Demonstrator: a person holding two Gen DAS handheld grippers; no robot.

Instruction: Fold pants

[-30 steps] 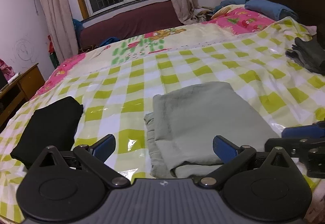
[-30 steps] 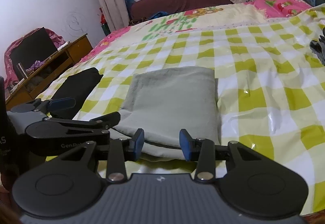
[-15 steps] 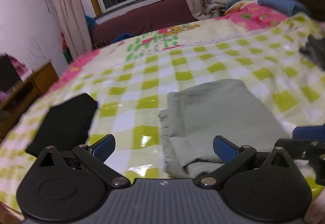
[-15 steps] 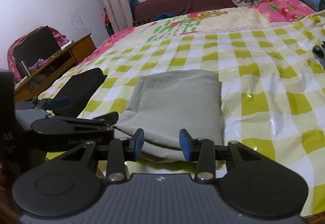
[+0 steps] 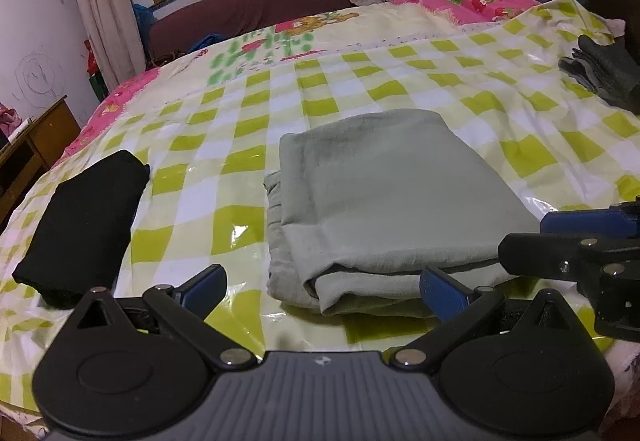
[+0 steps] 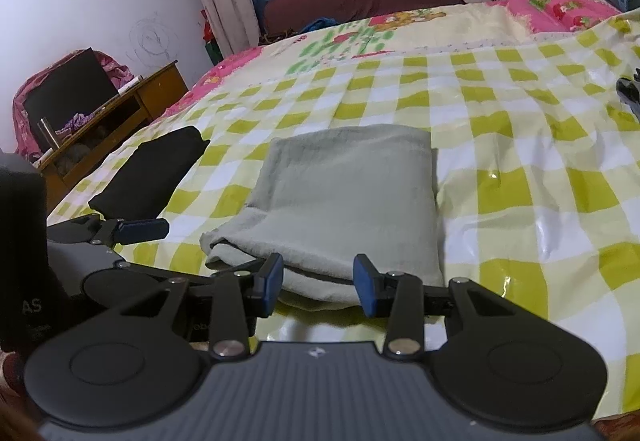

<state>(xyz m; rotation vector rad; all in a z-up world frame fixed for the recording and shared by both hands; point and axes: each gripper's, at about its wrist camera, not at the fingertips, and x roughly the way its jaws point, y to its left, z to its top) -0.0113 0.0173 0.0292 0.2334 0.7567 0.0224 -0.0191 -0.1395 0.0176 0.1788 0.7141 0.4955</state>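
Grey-green folded pants lie on the checked sheet, both tools spread apart, empty.

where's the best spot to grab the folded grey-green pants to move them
Probably the near edge of the grey-green pants, from the front, where both grippers face it. The layers end in an open lip there, so one finger could slide under the whole stack. The left gripper is open wide and the right gripper less so.

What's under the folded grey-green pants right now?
The folded pants lie flat on the checked plastic sheet covering the bed. Their own lower layers stick out at the near-left edge. Anything beneath their middle is hidden.
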